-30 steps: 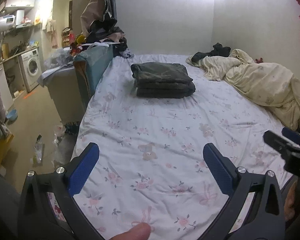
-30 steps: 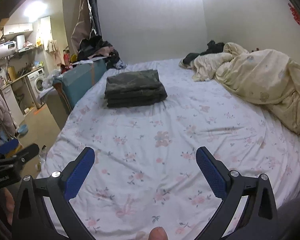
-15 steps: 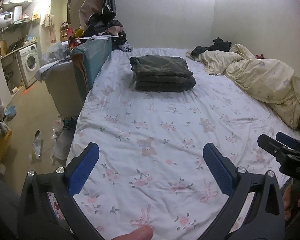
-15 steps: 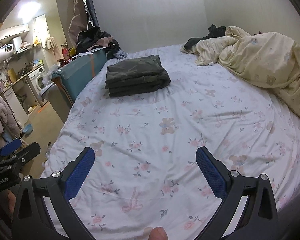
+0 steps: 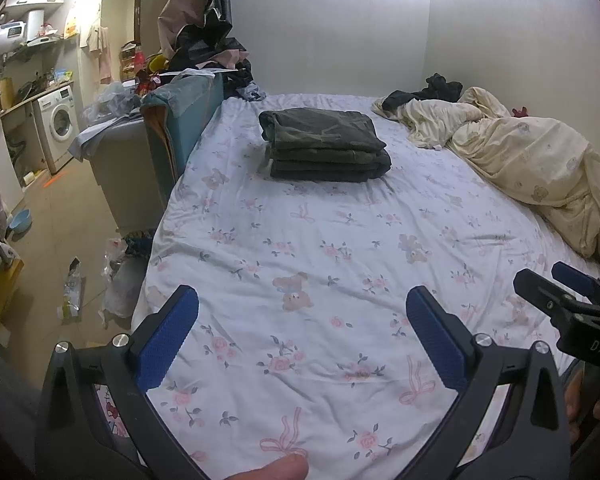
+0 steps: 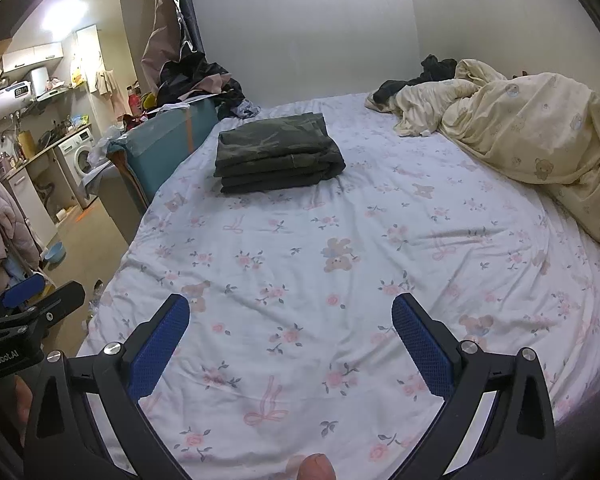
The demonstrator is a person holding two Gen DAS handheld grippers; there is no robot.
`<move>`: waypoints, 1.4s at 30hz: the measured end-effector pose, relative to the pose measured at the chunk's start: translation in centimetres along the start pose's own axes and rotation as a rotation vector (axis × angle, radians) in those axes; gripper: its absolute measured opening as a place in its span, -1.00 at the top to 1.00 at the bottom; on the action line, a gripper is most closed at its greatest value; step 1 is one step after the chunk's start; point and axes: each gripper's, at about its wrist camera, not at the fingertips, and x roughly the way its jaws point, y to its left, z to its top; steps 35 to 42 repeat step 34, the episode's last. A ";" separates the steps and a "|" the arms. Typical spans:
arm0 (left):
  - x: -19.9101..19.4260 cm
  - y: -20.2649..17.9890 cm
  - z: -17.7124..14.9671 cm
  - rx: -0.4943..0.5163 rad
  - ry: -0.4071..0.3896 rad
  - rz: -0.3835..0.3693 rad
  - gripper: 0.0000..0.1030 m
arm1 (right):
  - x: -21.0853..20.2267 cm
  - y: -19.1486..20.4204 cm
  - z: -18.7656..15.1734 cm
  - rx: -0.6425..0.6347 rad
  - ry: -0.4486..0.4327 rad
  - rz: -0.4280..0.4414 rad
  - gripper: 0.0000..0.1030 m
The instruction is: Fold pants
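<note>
Pants (image 5: 324, 146) lie folded in a neat stack, upper centre of frame, on the bed (image 5: 300, 280). We hold both grippers, left (image 5: 302, 334) and right (image 6: 290, 330), jaws apart, empty, well short. Folding looks finished; next, likely withdraw.

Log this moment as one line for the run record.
pants: folded, stacked on bed | left gripper: open, empty, above sheet | right gripper: open, empty, above sheet | duvet: bunched beside wall
</note>
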 end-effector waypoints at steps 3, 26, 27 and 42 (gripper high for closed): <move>0.0 0.0 0.0 -0.001 -0.001 0.001 -0.99 | -0.1 0.1 0.0 0.001 -0.001 0.000 -1.00; 0.1 -0.1 -0.1 0.002 0.008 -0.003 -0.99 | 0.2 -0.1 0.1 -0.015 0.007 0.014 -1.00; 0.1 -0.1 -0.1 0.001 0.009 -0.003 -0.99 | 0.2 -0.1 0.1 -0.015 0.007 0.014 -1.00; 0.2 0.0 -0.5 0.001 0.012 -0.018 -0.99 | 0.2 0.1 0.0 -0.017 0.006 0.016 -1.00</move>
